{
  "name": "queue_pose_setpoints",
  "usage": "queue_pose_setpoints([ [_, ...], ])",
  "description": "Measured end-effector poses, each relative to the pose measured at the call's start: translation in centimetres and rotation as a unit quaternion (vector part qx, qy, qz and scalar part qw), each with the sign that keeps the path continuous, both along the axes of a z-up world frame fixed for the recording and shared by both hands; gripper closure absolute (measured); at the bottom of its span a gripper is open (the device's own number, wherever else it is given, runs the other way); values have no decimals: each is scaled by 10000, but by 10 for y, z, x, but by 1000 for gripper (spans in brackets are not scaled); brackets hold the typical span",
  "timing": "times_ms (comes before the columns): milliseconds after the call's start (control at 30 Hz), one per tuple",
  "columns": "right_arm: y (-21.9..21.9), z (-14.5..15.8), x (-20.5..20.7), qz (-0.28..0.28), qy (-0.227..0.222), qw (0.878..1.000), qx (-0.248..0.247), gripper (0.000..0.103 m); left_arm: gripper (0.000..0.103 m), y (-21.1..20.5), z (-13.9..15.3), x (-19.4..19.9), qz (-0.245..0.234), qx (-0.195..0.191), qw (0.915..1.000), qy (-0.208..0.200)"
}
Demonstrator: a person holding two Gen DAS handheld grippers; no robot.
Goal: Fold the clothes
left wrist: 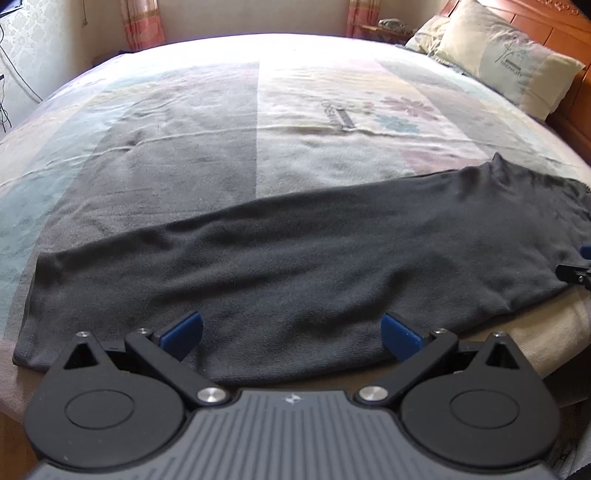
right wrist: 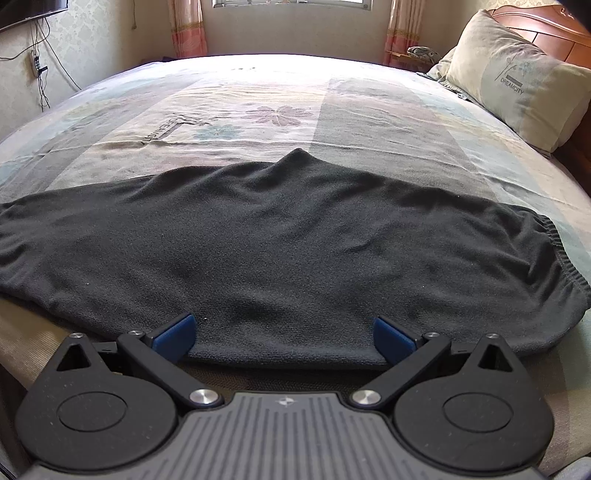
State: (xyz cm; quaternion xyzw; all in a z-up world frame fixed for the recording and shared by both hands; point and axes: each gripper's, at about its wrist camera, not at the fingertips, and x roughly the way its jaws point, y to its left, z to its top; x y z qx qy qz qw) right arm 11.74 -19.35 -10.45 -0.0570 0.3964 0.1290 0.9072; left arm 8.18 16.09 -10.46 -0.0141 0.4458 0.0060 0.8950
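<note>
A pair of dark grey trousers [left wrist: 295,266] lies flat along the near edge of the bed, folded lengthwise, hem at the left and elastic waistband [right wrist: 554,254] at the right. My left gripper [left wrist: 291,334] is open just over the garment's near edge, blue pads wide apart, nothing between them. My right gripper [right wrist: 284,332] is also open, and the trousers [right wrist: 280,243] reach its near edge between the spread fingers. At the right border of the left wrist view, the tip of the right gripper [left wrist: 578,271] shows beside the cloth.
The bed [left wrist: 258,122] has a pastel patchwork cover with flower prints. Pillows [right wrist: 517,77] lean on a wooden headboard [right wrist: 554,29] at the far right. Curtains [right wrist: 186,27] and a window are behind the bed; cables [right wrist: 40,74] hang on the left wall.
</note>
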Motion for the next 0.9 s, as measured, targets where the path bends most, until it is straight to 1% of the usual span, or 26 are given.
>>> queue_pose_setpoints([
  [567, 3, -1, 0, -70, 0, 10000, -50, 0, 1, 1, -2, -5, -4, -18, 10000, 4],
  [667, 3, 0, 1, -64, 16, 10000, -58, 0, 1, 8, 4, -11, 52, -81, 9999, -138],
  [767, 3, 0, 1, -52, 18, 10000, -53, 0, 1, 33, 11, -22, 349, -491, 9975, -355],
  [800, 2, 0, 0, -42, 14, 10000, -46, 0, 1, 46, 12, -27, 549, -724, 9949, -440],
  [833, 2, 0, 0, -30, 13, 10000, -38, 0, 1, 61, 13, -32, 770, -977, 9908, -526],
  [900, 1, 0, 0, -8, 21, 10000, -15, 0, 1, 90, 14, -43, 1208, -1477, 9792, -696],
])
